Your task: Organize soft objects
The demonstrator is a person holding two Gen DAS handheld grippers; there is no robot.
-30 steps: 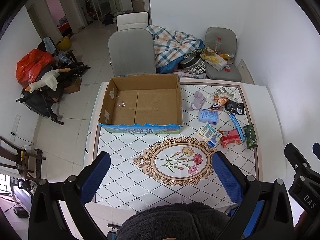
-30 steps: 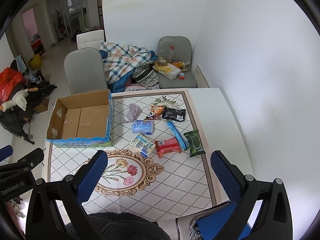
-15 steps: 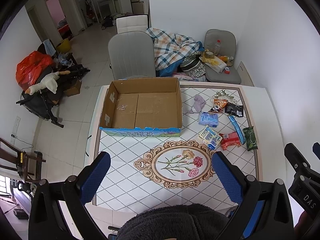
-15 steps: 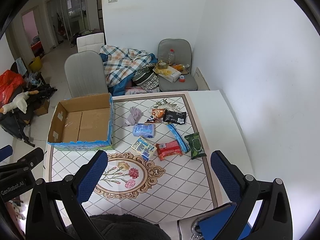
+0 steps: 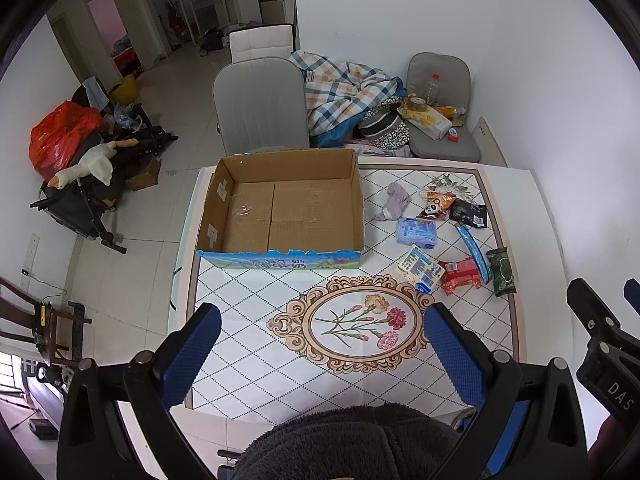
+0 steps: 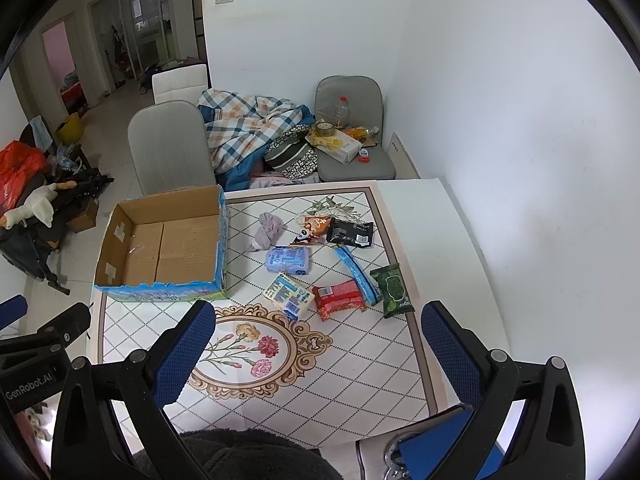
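Note:
An open, empty cardboard box (image 5: 288,208) (image 6: 168,244) stands at the table's far left. To its right lie several soft packs: a lilac cloth (image 5: 394,202) (image 6: 268,228), a blue tissue pack (image 5: 416,232) (image 6: 288,260), a yellow-blue pack (image 5: 420,270) (image 6: 290,296), a red pack (image 5: 460,276) (image 6: 340,300), a green wipes pack (image 5: 502,272) (image 6: 394,290), a black snack bag (image 5: 468,214) (image 6: 350,234) and an orange panda snack bag (image 5: 436,204). My left gripper (image 5: 320,356) and right gripper (image 6: 320,352) are open and empty, high above the near table edge.
The table (image 5: 256,300) has a tiled cloth with a flower medallion (image 5: 360,324). Grey chairs (image 5: 260,108) (image 6: 352,136) and a plaid blanket (image 5: 348,92) stand behind it. A white wall is on the right. Clutter with an orange bag (image 5: 60,136) lies on the floor at left.
Both grippers have risen and drawn back, so the table looks smaller and farther. Nothing on the table has moved. Both grippers stay open.

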